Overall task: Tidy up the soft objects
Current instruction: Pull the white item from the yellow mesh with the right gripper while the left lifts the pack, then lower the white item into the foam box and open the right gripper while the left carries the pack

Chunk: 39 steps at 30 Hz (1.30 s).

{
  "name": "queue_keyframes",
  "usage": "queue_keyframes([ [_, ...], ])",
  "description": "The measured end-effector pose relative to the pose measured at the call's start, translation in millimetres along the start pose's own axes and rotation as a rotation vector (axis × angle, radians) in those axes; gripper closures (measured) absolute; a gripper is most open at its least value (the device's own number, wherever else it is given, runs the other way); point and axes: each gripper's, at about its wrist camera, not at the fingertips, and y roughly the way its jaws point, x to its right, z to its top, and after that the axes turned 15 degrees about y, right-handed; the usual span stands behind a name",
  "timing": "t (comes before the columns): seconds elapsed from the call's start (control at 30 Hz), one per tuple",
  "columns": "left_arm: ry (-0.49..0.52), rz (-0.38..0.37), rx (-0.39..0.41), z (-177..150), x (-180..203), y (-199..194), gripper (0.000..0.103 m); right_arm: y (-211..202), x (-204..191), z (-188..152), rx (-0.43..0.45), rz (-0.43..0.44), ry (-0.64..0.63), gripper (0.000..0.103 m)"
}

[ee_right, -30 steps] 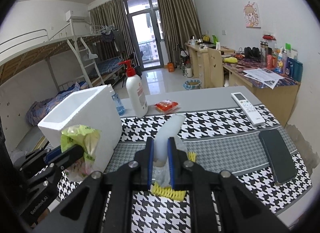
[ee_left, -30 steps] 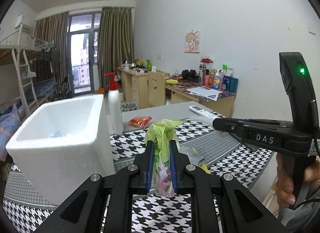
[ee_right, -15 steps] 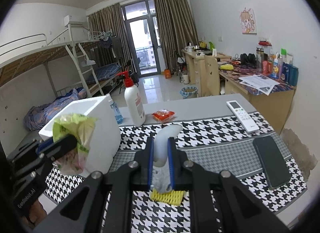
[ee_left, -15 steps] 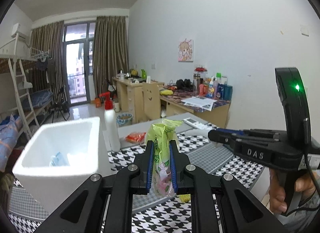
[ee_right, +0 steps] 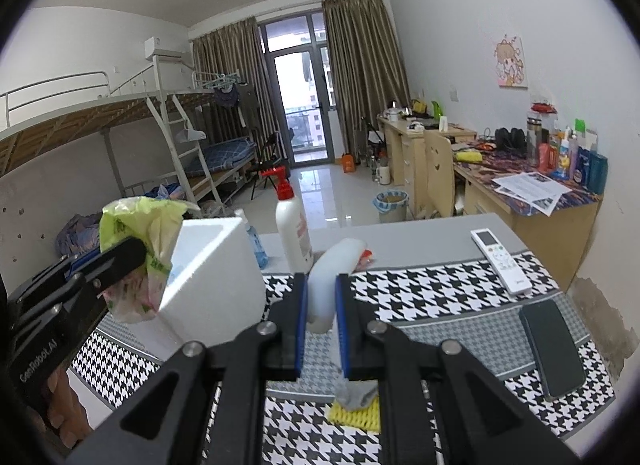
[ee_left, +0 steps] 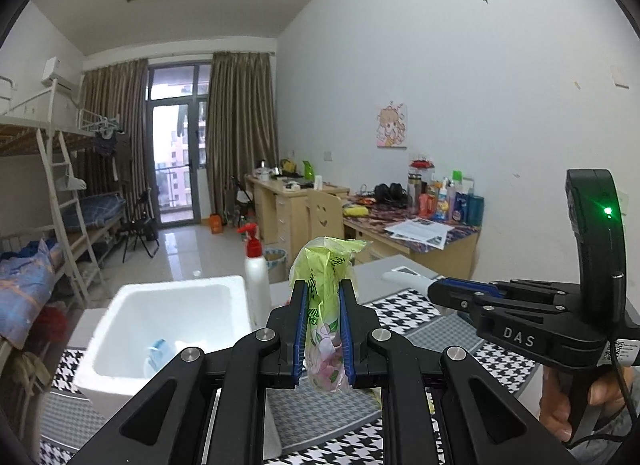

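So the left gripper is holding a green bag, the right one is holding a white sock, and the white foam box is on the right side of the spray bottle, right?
Almost. In the right wrist view the white foam box stands left of the spray bottle, not right. The rest holds: the left gripper is shut on the green bag, and the right gripper on the white sock.

Foam box [ee_right: 212,265] at table's [ee_right: 420,231] left edge, bottle [ee_right: 294,233] just right of it near back edge. Small packet [ee_right: 366,256] right of bottle. Remote [ee_right: 500,259] toward back right corner, phone [ee_right: 554,349] in front of it along right edge. Mesh sleeve [ee_right: 356,411] on cloth [ee_right: 440,297] near front edge.
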Motion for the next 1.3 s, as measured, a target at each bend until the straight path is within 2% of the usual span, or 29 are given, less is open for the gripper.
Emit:
queue_keyframes([
  [0.73, -0.043, 0.140, 0.027, 11.5, -52.3, -8.5, 0.087, 14.8, -60.1, 18.5, 0.011, 0.102, -0.080, 0.086],
  [1.1, -0.066, 0.214, 0.016, 5.2, -80.6, -15.9, 0.087, 26.1, -94.2, 14.4, -0.008, 0.166, -0.121, 0.086],
  [1.3, -0.084, 0.229, 0.000, -1.5, -91.8, -13.1, 0.087, 34.8, -105.1, 11.0, -0.031, 0.188, -0.140, 0.086],
])
